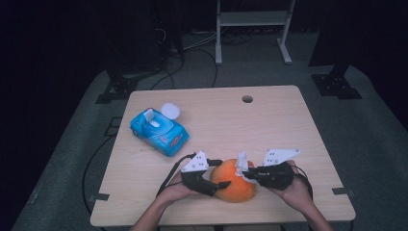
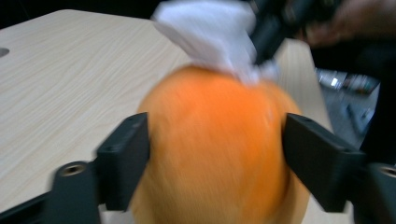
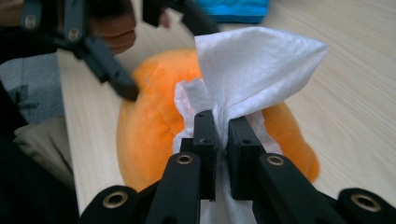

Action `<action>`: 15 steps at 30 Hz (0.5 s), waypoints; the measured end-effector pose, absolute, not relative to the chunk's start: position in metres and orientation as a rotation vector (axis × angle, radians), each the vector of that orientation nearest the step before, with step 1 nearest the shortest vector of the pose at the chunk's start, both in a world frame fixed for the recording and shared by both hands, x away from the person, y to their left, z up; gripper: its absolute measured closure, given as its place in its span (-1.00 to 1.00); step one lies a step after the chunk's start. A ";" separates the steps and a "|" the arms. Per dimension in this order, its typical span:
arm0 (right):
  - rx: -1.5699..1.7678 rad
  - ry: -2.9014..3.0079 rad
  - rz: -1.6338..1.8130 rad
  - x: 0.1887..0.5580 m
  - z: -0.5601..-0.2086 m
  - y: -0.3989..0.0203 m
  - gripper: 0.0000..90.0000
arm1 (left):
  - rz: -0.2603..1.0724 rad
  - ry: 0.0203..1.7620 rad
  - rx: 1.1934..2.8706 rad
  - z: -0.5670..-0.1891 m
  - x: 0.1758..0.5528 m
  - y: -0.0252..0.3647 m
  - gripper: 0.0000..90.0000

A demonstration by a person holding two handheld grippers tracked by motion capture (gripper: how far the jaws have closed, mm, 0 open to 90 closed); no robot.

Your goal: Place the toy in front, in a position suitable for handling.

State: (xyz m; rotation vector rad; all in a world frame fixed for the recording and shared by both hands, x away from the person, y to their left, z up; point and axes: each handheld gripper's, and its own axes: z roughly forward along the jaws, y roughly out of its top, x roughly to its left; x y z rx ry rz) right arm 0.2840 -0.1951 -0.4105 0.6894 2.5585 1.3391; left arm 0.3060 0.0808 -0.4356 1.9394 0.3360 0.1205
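Wet wipe pinched in my right gripper is scrubbing the orange plush toy; my left gripper is clamping it, wiping barely underway.

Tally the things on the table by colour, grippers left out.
Orange: 1, the orange ball
Blue: 1, the wipes pack
White: 2, the wipe and the round lid
Total: 4

We can read no text anywhere; the blue tissue pack carries printing, but it is too small and blurred for us to read.
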 end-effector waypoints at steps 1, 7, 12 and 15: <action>0.677 2.568 1.348 0.283 -0.411 -0.193 0.84 | 0.115 0.358 1.950 -0.435 0.307 0.080 -0.64; 0.616 2.571 1.313 0.277 -0.408 -0.182 0.84 | 0.091 0.350 2.001 -0.445 0.305 0.072 -0.65; 0.641 2.531 1.314 0.278 -0.404 -0.184 0.84 | 0.168 0.350 1.978 -0.442 0.301 0.072 -0.09; 0.658 2.475 1.341 0.277 -0.399 -0.186 0.84 | 0.248 0.327 1.944 -0.435 0.299 0.073 -0.01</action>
